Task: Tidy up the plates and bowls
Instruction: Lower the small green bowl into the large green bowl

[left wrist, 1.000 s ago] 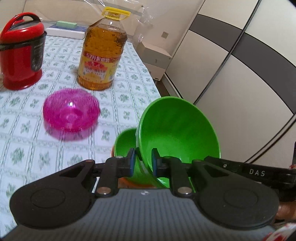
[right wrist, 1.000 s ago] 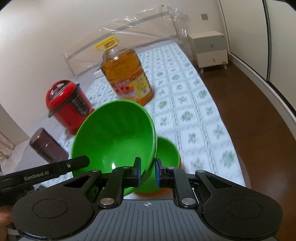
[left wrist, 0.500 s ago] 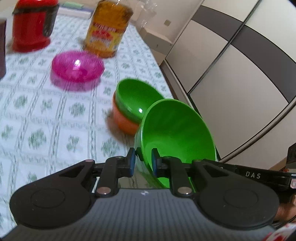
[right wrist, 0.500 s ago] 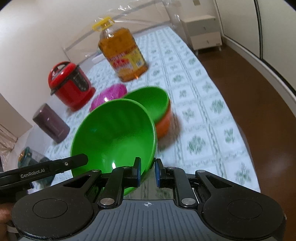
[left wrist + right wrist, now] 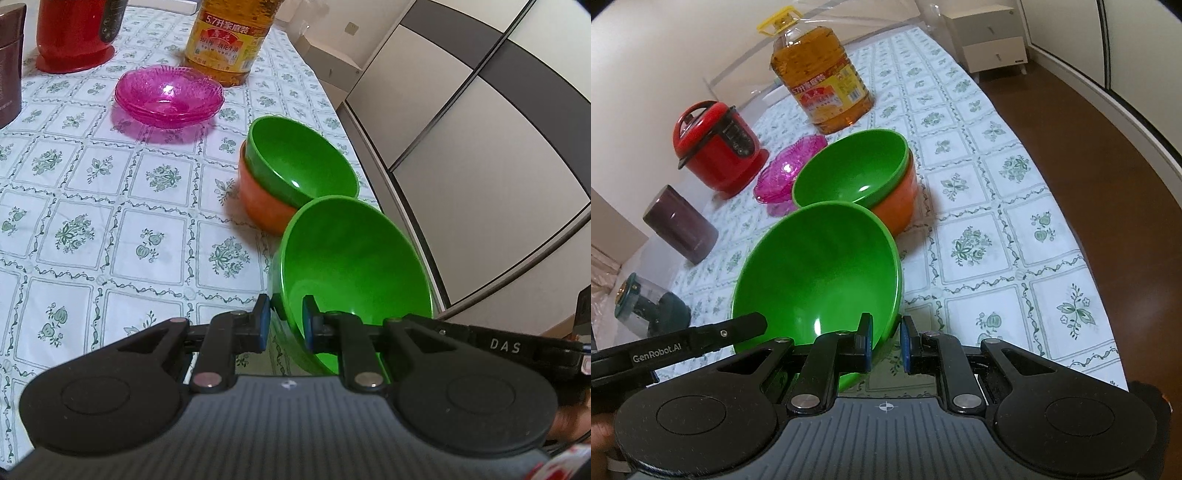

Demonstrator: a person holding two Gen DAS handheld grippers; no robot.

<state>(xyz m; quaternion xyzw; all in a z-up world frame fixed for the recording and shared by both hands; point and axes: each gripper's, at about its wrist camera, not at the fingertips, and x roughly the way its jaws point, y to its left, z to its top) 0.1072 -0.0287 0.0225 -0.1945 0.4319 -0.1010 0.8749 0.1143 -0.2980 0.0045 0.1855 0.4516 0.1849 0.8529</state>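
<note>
Both grippers pinch the rim of one large green bowl [image 5: 351, 258], which also shows in the right wrist view [image 5: 820, 273], held tilted above the table's near edge. My left gripper [image 5: 286, 325] is shut on its left rim; my right gripper [image 5: 885, 343] is shut on its right rim. Beyond it a smaller green bowl [image 5: 299, 162] sits nested in an orange bowl [image 5: 258, 199] on the table; they also show in the right wrist view, green bowl [image 5: 853, 173] in orange bowl [image 5: 897, 203]. Stacked pink glass plates [image 5: 168, 96] lie farther back.
A big oil bottle [image 5: 820, 88], a red rice cooker [image 5: 716, 147], a dark maroon canister [image 5: 679, 225] and a small dark jar [image 5: 646, 310] stand on the patterned tablecloth [image 5: 110, 206]. The table edge [image 5: 1082, 236] runs along the right, with brown floor beyond.
Both grippers pulled the large green bowl back toward the table's near edge and away from the nested bowls, which now lie farther ahead.
</note>
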